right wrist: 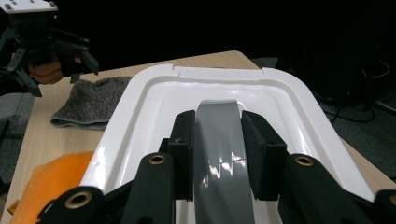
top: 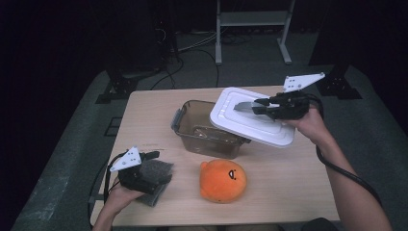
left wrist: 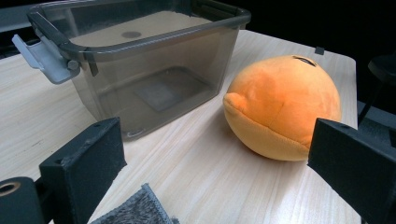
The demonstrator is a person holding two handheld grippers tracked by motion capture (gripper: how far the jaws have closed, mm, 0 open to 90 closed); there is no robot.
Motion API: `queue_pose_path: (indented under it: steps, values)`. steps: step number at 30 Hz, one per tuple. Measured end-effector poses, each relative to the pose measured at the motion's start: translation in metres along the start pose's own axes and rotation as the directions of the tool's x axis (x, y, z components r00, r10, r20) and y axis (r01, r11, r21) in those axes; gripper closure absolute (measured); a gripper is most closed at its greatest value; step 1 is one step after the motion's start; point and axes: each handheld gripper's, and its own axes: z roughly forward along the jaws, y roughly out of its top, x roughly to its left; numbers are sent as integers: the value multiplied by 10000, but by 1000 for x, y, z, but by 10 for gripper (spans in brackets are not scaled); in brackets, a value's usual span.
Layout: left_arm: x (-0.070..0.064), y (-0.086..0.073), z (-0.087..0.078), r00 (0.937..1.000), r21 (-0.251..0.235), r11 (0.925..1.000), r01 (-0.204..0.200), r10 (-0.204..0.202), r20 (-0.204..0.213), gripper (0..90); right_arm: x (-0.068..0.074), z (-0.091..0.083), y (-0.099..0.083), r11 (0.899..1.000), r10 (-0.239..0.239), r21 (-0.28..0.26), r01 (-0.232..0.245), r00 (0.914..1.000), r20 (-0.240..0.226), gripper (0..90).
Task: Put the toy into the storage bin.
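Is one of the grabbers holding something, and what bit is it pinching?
The right gripper holds the white lid by the grey handle strip on its top. The left gripper is open, holding nothing.

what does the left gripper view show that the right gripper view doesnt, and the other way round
Left gripper view alone: the open smoky container with its grey side latch, standing just behind the orange plush, and the left gripper with its jaws wide apart.

Right gripper view alone: the white lid, with the right gripper shut on its grey handle strip.

Both: the orange plush, the grey cloth and the wooden table.
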Motion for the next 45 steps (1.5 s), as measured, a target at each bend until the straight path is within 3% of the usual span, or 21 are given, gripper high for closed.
queue_pose_path:
  steps: [11,21,31,45]
  values:
    - [0,0,0,10000,-36,10000,37,-37,-8,31,1,-42,-26,9990,431,-179,-421,9972,607,655]
    - [0,0,0,9999,-31,9999,102,-102,-24,28,1,-69,-52,9971,750,-241,-729,9917,1045,655]
    - [-1,-1,0,10000,13,10000,66,-66,-44,27,4,-86,-81,9931,1168,-222,-1148,9842,1332,655]
    - [-3,-1,3,10000,69,10000,51,-51,-24,27,10,-96,-125,9837,1800,-248,-1783,9734,1420,655]
